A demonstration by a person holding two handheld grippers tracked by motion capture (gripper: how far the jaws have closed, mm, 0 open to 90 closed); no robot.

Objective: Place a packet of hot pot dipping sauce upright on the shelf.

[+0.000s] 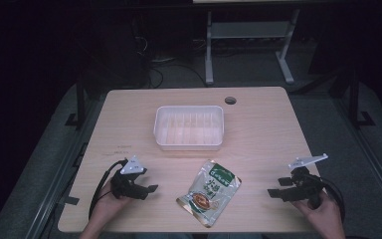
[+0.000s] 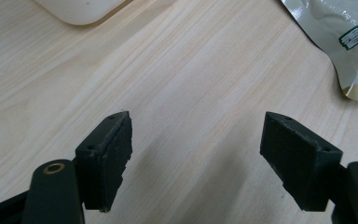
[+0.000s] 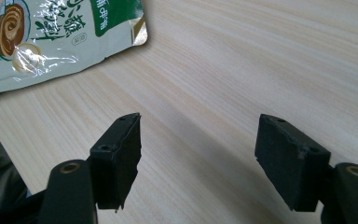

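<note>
High view: the food pouch (image 1: 209,192) lies flat near the table's (image 1: 258,139) front edge, between the left gripper (image 1: 151,189) and right gripper (image 1: 270,192) — long axis running from near-left to far-right, green end toward the white tray (image 1: 189,127).

Left gripper view: jaws spread, nothing between them — pouch (image 2: 349,42) at upper right.

Right gripper view: jaws likewise spread, empty; the pouch's printed face (image 3: 60,37) shows.

Pouch (image 1: 209,192) front: large dark-green Chinese characters on a pale ground, too blurred to make out.
Pouch (image 3: 60,35) green top panel: white Chinese characters, upside down and cut off in the right gripper view, not legible.
Pouch (image 2: 349,42) lower edge: fine print, unreadable.
</note>
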